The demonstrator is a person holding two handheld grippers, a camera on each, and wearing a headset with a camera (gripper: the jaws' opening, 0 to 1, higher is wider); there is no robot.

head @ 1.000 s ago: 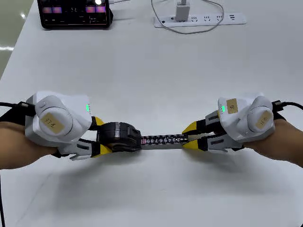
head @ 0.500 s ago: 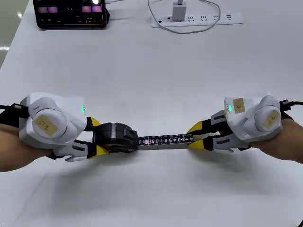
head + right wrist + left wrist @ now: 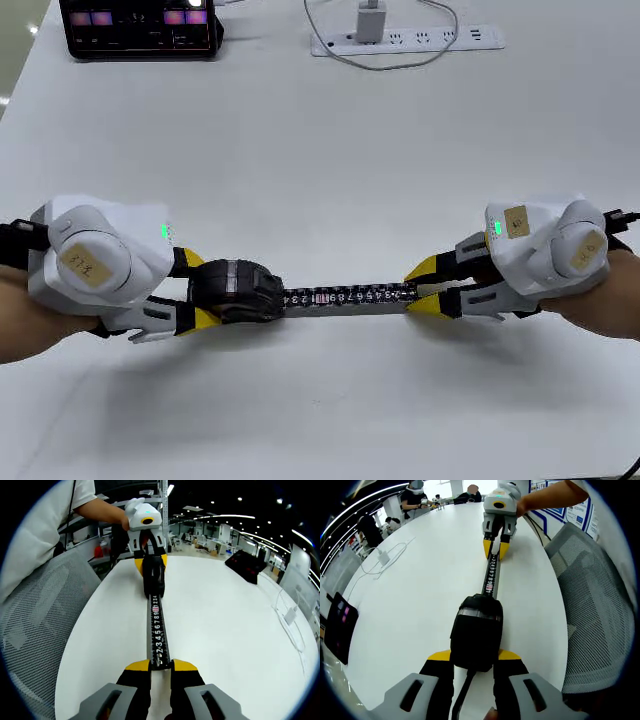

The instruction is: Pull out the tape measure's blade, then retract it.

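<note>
A black tape measure case [image 3: 236, 290] lies on the white table, and my left gripper [image 3: 200, 292] is shut on it; its yellow-tipped fingers [image 3: 440, 656] clamp the case [image 3: 476, 631]. The blade [image 3: 345, 297], black with white numerals, runs out to the right along the tabletop. My right gripper [image 3: 424, 287] is shut on the blade's free end, with the blade [image 3: 158, 635] stretching from its tips [image 3: 161, 666] to the case [image 3: 154, 576]. The left gripper [image 3: 149, 560] shows far off in the right gripper view, and the right gripper [image 3: 496, 550] far off in the left gripper view.
A dark tablet-like device [image 3: 140, 25] stands at the far left of the table [image 3: 320, 150]. A white power strip [image 3: 405, 40] with a charger and looped cable lies at the far middle. A grey mesh chair [image 3: 585, 605] is beside the table edge. People sit far away [image 3: 415, 492].
The two grippers have moved apart, the left leftward and the right rightward. More of the blade now lies between the case and the right gripper.
</note>
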